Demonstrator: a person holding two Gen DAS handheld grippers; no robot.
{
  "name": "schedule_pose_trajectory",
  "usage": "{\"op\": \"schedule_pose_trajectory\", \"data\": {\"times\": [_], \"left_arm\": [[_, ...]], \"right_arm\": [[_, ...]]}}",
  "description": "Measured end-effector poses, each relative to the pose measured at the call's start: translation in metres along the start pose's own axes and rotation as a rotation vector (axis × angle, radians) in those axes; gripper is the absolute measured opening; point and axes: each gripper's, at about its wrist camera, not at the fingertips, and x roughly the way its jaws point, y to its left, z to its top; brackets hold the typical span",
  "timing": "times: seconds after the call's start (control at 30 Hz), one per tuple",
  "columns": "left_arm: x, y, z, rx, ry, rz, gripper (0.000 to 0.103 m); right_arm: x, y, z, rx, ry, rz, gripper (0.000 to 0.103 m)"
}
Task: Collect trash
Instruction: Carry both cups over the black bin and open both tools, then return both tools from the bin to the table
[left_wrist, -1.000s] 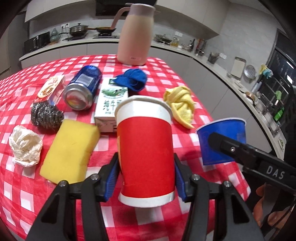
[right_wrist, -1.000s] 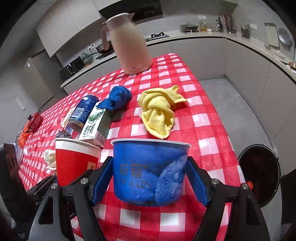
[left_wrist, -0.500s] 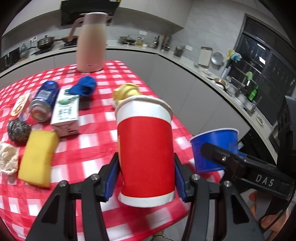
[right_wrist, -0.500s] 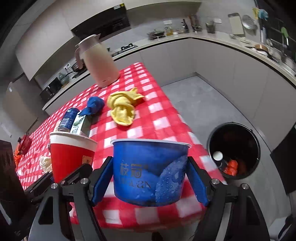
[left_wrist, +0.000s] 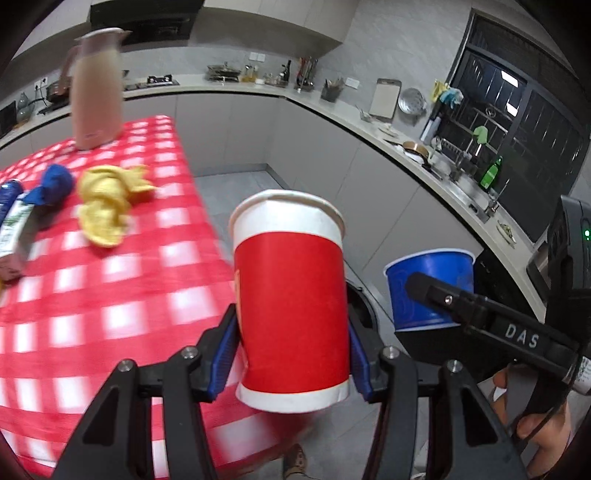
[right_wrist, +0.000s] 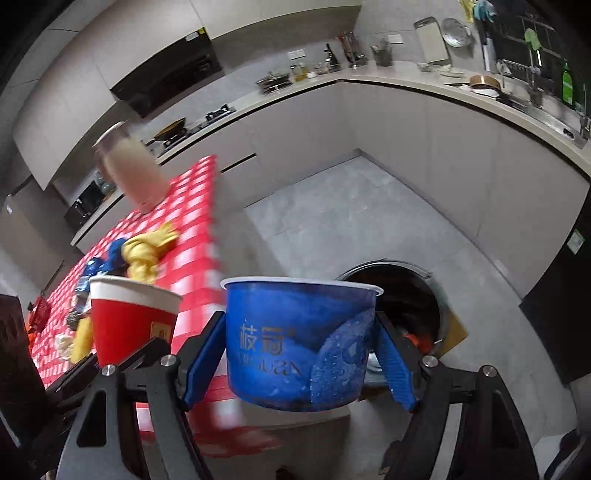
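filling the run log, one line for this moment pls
left gripper: holds red cup | right gripper: holds blue bowl | bin: open

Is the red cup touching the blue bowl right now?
Apart. The left wrist view shows floor and cabinet between the red cup and the blue bowl.
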Motion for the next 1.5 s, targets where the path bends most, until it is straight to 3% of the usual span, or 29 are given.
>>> {"op": "schedule_pose_trajectory", "data": {"times": [0.2, 0.4, 0.77, 1.03, 1.1, 1.23, 1.5], "left_arm": [[0.044, -0.048, 0.002, 0.015, 0.035, 0.009, 0.055], [0.087, -0.065, -0.009, -0.018, 0.093, 0.036, 0.055], [0.148, -0.061, -0.033, -0.101, 0.184, 0.127, 0.055], [0.189, -0.055, -0.053, -0.164, 0.268, 0.194, 0.061], [0.192, -0.054, -0.054, -0.173, 0.281, 0.212, 0.062], [0.18, -0.051, -0.049, -0.194, 0.249, 0.25, 0.075], [0.135, -0.067, -0.035, -0.164, 0.172, 0.225, 0.075]], "right_arm": [[0.016, -0.07, 0.016, 0.018, 0.031, -0.008, 0.079], [0.05, -0.119, 0.02, 0.03, 0.096, -0.004, 0.079], [0.131, -0.147, 0.032, -0.025, 0.194, 0.03, 0.079], [0.185, -0.16, 0.036, -0.055, 0.265, 0.034, 0.08], [0.188, -0.163, 0.037, -0.05, 0.256, 0.03, 0.08], [0.183, -0.163, 0.039, -0.064, 0.234, 0.026, 0.08], [0.158, -0.16, 0.04, -0.035, 0.206, 0.009, 0.08]]}}
